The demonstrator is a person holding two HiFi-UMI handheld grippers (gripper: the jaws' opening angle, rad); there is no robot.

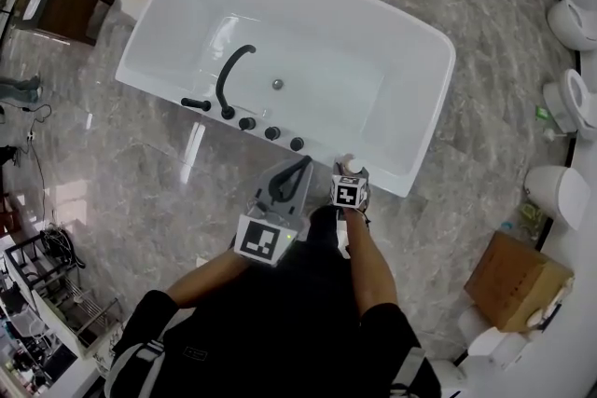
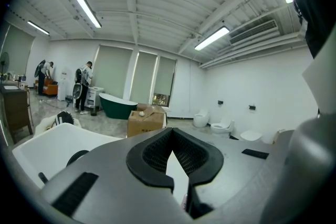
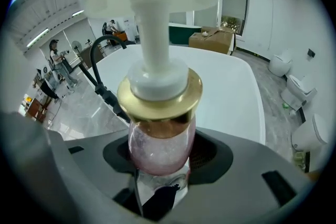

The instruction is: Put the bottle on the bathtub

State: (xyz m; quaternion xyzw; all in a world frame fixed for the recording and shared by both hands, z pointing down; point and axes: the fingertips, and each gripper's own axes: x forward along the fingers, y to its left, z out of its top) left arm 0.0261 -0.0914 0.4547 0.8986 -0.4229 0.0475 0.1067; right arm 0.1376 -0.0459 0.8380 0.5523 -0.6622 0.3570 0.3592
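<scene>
Right gripper (image 1: 352, 174) clamps pump bottle (image 3: 160, 147) at bathtub's (image 1: 446, 70) near-right rim corner | black taps (image 1: 271, 133) leftward along rim | left gripper (image 1: 291, 174) closed, empty

My top (image 1: 270, 331) is black, short-sleeved — my left gripper (image 1: 297, 167) and right gripper (image 1: 352, 169) grey, with black-and-white marker cubes (image 1: 260, 240).

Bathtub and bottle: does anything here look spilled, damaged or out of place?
Nothing stands out. The pink pump bottle is clamped in the right gripper by the bathtub near rim, and no spill shows.
</scene>
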